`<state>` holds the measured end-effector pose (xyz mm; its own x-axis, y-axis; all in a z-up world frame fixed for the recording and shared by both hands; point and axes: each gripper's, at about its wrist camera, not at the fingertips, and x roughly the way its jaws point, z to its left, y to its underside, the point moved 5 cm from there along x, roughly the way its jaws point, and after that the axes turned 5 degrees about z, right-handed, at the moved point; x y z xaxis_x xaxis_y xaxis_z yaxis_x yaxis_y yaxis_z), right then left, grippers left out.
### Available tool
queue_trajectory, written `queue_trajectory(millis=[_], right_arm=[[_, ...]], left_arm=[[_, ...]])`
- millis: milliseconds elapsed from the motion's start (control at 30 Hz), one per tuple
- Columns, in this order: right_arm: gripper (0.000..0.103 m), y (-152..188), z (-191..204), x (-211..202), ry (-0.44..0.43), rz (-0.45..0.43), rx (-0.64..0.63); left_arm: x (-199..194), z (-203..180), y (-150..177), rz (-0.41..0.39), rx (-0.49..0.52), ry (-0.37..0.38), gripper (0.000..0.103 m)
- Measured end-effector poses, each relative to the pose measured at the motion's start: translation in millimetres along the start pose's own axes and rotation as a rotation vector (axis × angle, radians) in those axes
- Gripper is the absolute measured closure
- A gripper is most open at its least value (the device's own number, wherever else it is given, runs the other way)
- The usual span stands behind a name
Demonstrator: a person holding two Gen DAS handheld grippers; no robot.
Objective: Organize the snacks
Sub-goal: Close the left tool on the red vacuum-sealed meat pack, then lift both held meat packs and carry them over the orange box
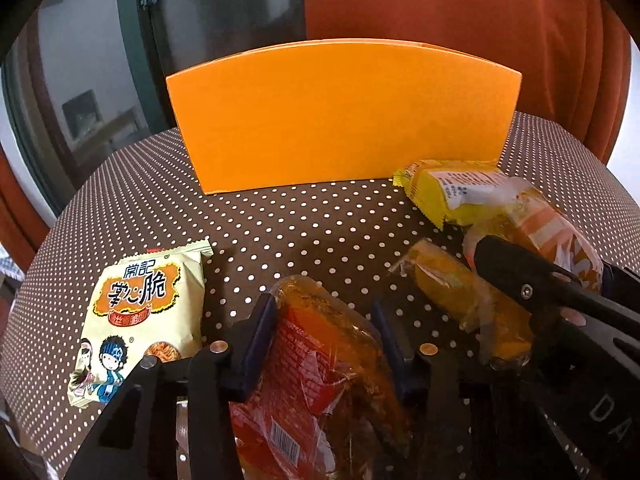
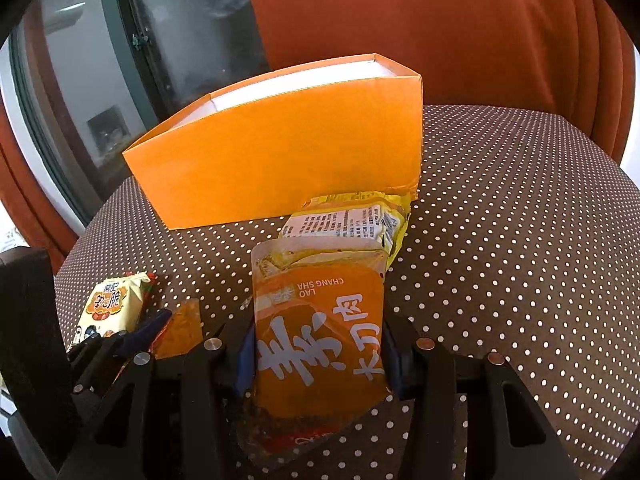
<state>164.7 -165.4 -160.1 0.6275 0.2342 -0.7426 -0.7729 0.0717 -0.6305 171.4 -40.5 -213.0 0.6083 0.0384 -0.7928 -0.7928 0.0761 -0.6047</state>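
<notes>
Gripping a red-and-orange snack pouch (image 1: pixel 320 360), the left tongs (image 1: pixel 324 320) have their fingers pressed on its two sides; the right tongs (image 2: pixel 320 344) clamp an orange pouch with white characters (image 2: pixel 320 344) the same way. Both packets are slick, soft film, so a light squeeze could let either slide out on the lift, and a hard one could crush what is inside.

Just beyond, a clear-wrapped orange snack (image 1: pixel 460 296) lies beside the right tongs and may get dragged along. A cream noodle packet (image 1: pixel 148 312) lies apart on the dotted worktop (image 1: pixel 312 220).

Farther off, a yellow packet (image 2: pixel 352 220) seems to touch the orange box (image 2: pixel 288 152), though the contact is hard to see. The box is light card and tall-walled; a low carry could knock it back or tip it.
</notes>
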Motion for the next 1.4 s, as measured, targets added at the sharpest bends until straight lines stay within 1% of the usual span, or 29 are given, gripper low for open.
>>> queue_trajectory(millis=[67, 200, 300, 367, 500, 700, 867, 1033, 1200, 1400], right_arm=[[0.05, 2, 1, -2, -0.004, 0.0, -0.002], [0.05, 5, 2, -7, -0.021, -0.003, -0.001], [0.05, 9, 6, -11, -0.027, -0.005, -0.01], [0.05, 11, 7, -14, -0.031, -0.008, -0.011], [0.05, 15, 10, -23, -0.04, -0.02, -0.016], [0.05, 26, 14, -39, -0.05, -0.037, -0.028], [0.05, 30, 19, -52, -0.058, -0.05, -0.035], [0.05, 25, 20, -70, -0.061, -0.08, -0.038], [0.05, 12, 22, -86, -0.067, -0.113, -0.045], [0.05, -7, 25, -105, -0.076, -0.157, -0.056]], left_arm=[[-6, 0, 3, -0.015, 0.002, -0.005, 0.057], [-13, -1, 7, -0.01, 0.01, 0.007, 0.062], [-24, -2, 16, -0.013, 0.01, 0.032, 0.066], [-30, -1, 21, -0.019, 0.013, 0.034, 0.068], [-48, -3, 30, -0.052, 0.033, 0.016, 0.072], [-67, -2, 40, -0.079, 0.039, 0.013, 0.075], [-98, -5, 41, -0.126, 0.045, 0.023, 0.075], [-122, -3, 26, -0.164, 0.042, 0.045, 0.075], [-140, -10, 11, -0.201, 0.037, 0.058, 0.075], [-158, -9, -10, -0.24, 0.031, 0.069, 0.075]])
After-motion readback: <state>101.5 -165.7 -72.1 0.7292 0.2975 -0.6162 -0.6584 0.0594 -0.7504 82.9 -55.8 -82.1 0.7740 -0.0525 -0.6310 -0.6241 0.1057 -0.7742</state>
